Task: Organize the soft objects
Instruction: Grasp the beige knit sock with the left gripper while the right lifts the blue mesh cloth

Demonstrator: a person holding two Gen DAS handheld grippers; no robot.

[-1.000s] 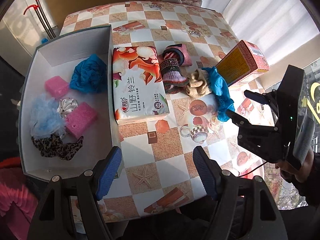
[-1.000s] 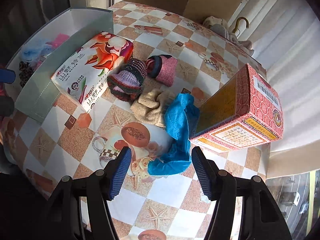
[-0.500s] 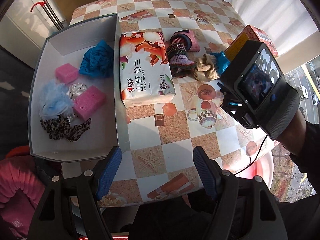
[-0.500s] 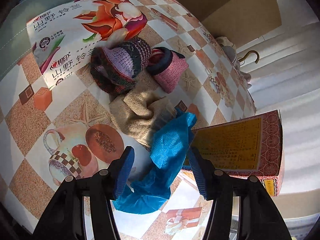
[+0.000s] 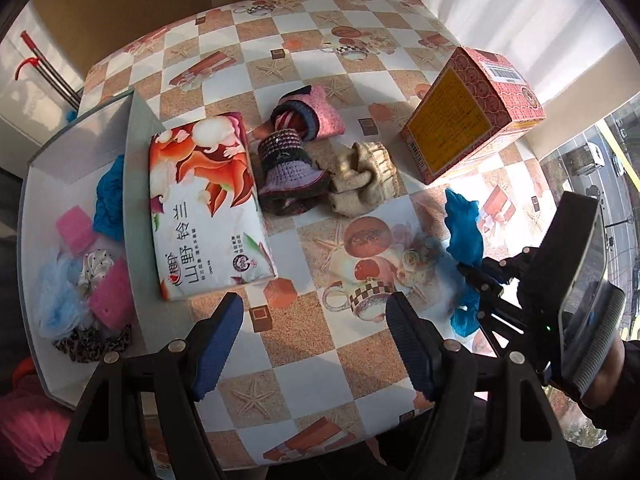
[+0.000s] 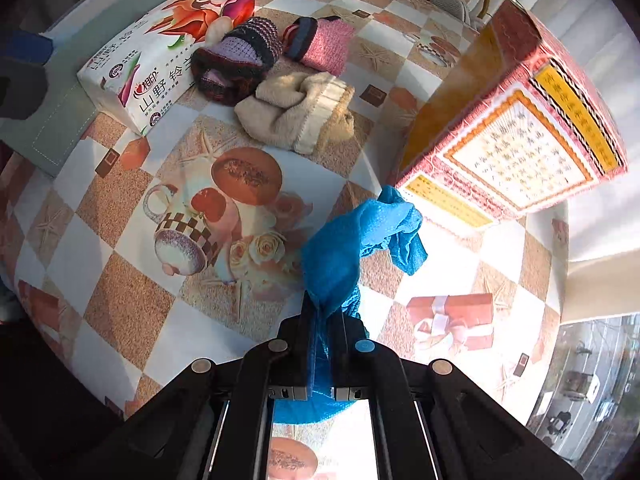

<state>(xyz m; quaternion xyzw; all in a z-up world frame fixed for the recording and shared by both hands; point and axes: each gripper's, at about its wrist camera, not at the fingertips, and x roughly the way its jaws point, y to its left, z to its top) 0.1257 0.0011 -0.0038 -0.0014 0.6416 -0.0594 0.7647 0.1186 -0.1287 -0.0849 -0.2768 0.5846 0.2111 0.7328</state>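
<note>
A crumpled blue cloth (image 6: pixel 352 236) hangs just above the table in front of the red carton. My right gripper (image 6: pixel 324 316) is closing its jaws and its pads pinch the cloth's lower end. In the left wrist view the same blue cloth (image 5: pixel 464 224) and right gripper (image 5: pixel 480 284) sit at the right. My left gripper (image 5: pixel 314 320) is open over the near table edge with nothing between its fingers. A beige cloth (image 5: pixel 360 184), a purple knit hat (image 5: pixel 288 176), a pink knit piece (image 5: pixel 316 116) and a tissue pack (image 5: pixel 204 208) lie mid-table.
A grey bin (image 5: pixel 132 152) at the left holds a blue cloth (image 5: pixel 110 196), pink sponges (image 5: pixel 112 296), a pale blue puff (image 5: pixel 60 300) and a leopard scrunchie (image 5: pixel 88 344). A red carton (image 5: pixel 472 112) stands tilted at the right. The person's hand (image 5: pixel 604 380) holds the right gripper.
My right gripper went from open around the blue cloth to shut on it and drew it away from the beige cloth. The left gripper shifted sideways and stayed open.
</note>
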